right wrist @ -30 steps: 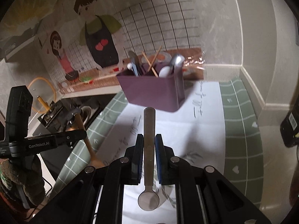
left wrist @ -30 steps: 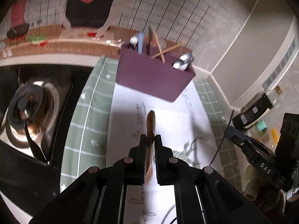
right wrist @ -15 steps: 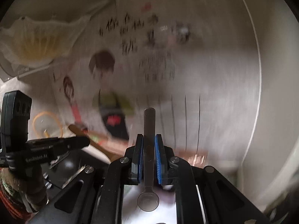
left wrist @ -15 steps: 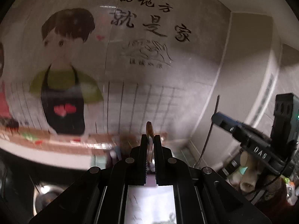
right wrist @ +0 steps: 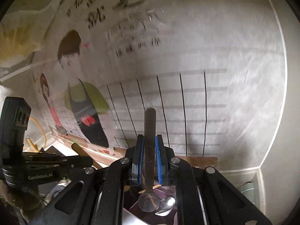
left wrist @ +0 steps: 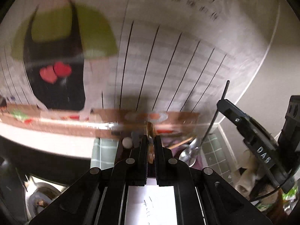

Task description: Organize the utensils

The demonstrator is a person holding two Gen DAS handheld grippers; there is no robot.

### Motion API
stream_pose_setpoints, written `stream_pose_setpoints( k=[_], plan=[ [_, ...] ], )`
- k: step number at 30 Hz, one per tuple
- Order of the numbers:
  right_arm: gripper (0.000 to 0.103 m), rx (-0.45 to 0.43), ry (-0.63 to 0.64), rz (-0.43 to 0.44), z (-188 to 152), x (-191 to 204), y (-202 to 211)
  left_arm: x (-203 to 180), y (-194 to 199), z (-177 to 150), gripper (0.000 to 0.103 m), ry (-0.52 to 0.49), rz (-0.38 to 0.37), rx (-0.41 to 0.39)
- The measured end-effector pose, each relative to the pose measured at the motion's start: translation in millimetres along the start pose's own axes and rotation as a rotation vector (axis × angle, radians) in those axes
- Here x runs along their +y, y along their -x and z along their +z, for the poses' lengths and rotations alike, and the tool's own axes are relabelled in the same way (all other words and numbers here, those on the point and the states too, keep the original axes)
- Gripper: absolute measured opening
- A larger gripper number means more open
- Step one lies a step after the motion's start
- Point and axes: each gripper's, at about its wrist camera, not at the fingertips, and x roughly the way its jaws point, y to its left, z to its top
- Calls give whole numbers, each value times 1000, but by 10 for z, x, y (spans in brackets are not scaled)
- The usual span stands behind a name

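My left gripper (left wrist: 150, 137) is shut on a brown wooden utensil (left wrist: 150, 130), whose tip sticks out past the fingers. Just beyond and below them is the purple utensil holder (left wrist: 198, 162), with a metal spoon (left wrist: 188, 155) and chopsticks in it. My right gripper (right wrist: 149, 136) is shut on a steel spoon (right wrist: 150, 123), handle pointing forward and bowl (right wrist: 149, 203) toward the camera. The holder (right wrist: 169, 218) lies under it, with another spoon (right wrist: 166, 204) inside. Each gripper shows in the other's view: the right one (left wrist: 258, 150) and the left one (right wrist: 46, 166).
A cartoon wall poster (left wrist: 56, 65) fills the background close ahead, and the wall corner is to the right. A white printed mat (left wrist: 150, 206) and green checked mat (left wrist: 105, 155) cover the counter. A stove burner (left wrist: 37, 196) sits lower left. A yellow hose (right wrist: 40, 127) hangs at left.
Both grippers have risen and moved forward toward the wall. The purple holder, earlier ahead on the mat, now sits right under the fingertips. Both utensils stay gripped.
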Motion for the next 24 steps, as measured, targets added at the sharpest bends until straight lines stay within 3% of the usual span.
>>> stream_pose_setpoints(
  k=[5,7,8,9,10,14,19,24],
  plan=[
    [13,104,23,11,-341,30,-279,133,-279,-150,8,34,-54,76],
    [15,165,5,32,-449,14,-325,199,-383,-209,19,62,-74,111],
    [16,190,-8,30,-498,-9,-316,208,-395,-256,35,63,-44,107],
    [18,199,-17,16,-532,-25,-275,206,-375,-287,43,57,-31,92],
    [21,202,-23,1,-565,-41,-210,189,-340,-307,44,54,-28,79],
    [22,214,-41,-17,-675,-66,238,115,103,-494,45,77,-40,-38],
    [28,164,-34,-26,-895,100,971,-237,906,-1136,46,-21,78,-195],
    [28,160,29,-17,-1244,504,1614,-363,1299,-1827,46,-21,118,-202]
  ],
)
